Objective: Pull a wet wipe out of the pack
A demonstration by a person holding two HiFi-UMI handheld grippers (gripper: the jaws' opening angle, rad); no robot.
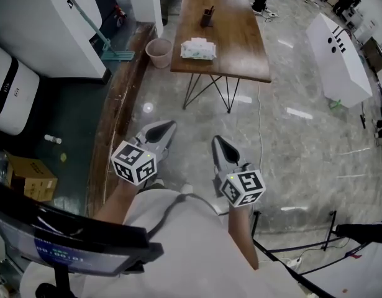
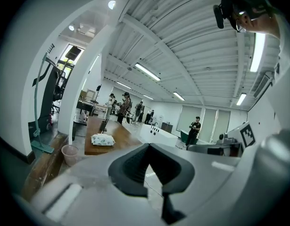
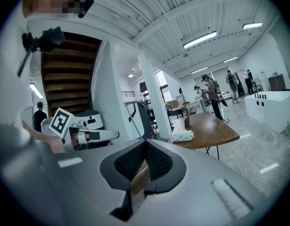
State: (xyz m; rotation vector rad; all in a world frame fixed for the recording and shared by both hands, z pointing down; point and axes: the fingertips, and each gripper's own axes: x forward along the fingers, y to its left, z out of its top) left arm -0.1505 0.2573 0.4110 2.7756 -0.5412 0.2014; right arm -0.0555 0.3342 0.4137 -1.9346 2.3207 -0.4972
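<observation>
At the far side of the grey floor stands the wooden table (image 1: 240, 36), the one thing both grippers face. A pink waste bin (image 1: 158, 53) sits on the floor just beside the table's near left corner. Well short of the table's near edge, the left gripper (image 1: 166, 128) and the right gripper (image 1: 219, 143) hang side by side, each with its jaws pressed together and nothing between them. The wet wipe pack (image 1: 197, 49) lies flat on the table's near end, close to that left corner; something white seems to stand up from its top, though it is too small to tell. A small dark holder (image 1: 207, 17) stands farther back on the table.

The task looks not yet begun. The pack is probably light and lies loose, so a one-sided pull could drag it along or off the table's near edge rather than free a wipe. Jaws opened too late would only nudge it.
</observation>
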